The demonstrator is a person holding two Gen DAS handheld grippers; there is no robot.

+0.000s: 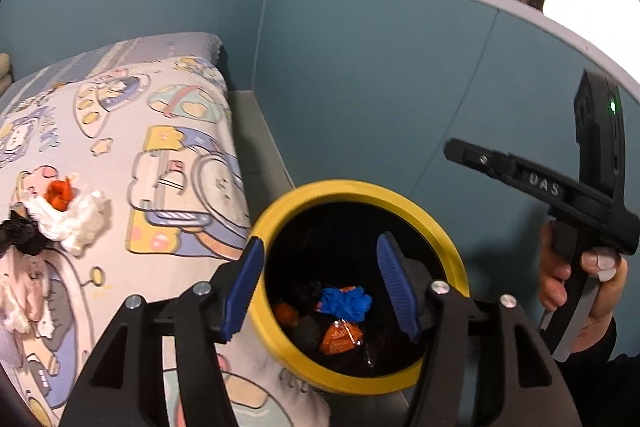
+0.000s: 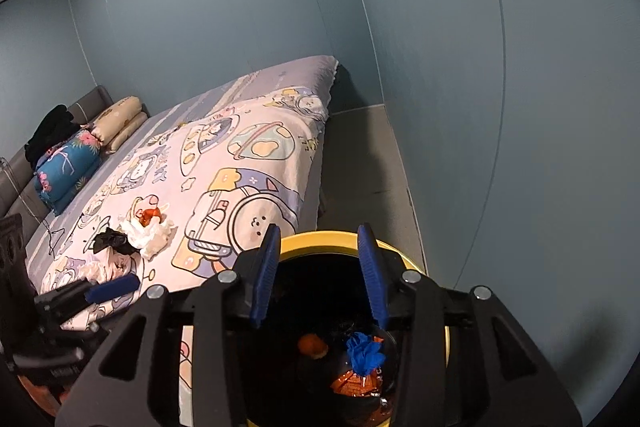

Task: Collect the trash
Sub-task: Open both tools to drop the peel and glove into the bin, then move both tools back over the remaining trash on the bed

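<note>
Left wrist view: left gripper (image 1: 320, 283) spread wide, nothing between the blue pads, hovering over the yellow-rimmed bin (image 1: 448, 231). The bin stands on the floor just beside the near right edge of the bed (image 1: 180, 147). Already inside: blue crumpled wad (image 1: 346, 303), orange wrapper (image 1: 340, 337), a small orange lump (image 1: 287, 313). Remaining trash sits left on the bedcover: white tissue wad (image 1: 76, 217) with an orange scrap (image 1: 60, 193) on top, black crumpled piece (image 1: 20, 235) touching it, pale tissue (image 1: 24, 287) nearer. The right gripper, held by a hand (image 1: 580, 291), shows at right; its jaws can't be judged from here.

Right wrist view: right gripper (image 2: 320, 271) open wide and empty above the bin (image 2: 316, 241). Tissue pile (image 2: 150, 235) is left, near the left gripper's blue finger (image 2: 114, 286).

Handling, my guess: all light, soft, crushable; pinch each wad through its bulk, not loose corners, or the orange scrap may drop off. Soft bedcover could snag in the pinch. Open room over the bed; the wall (image 2: 520, 147) is close on the right, and the bin rim is the edge to clear.
</note>
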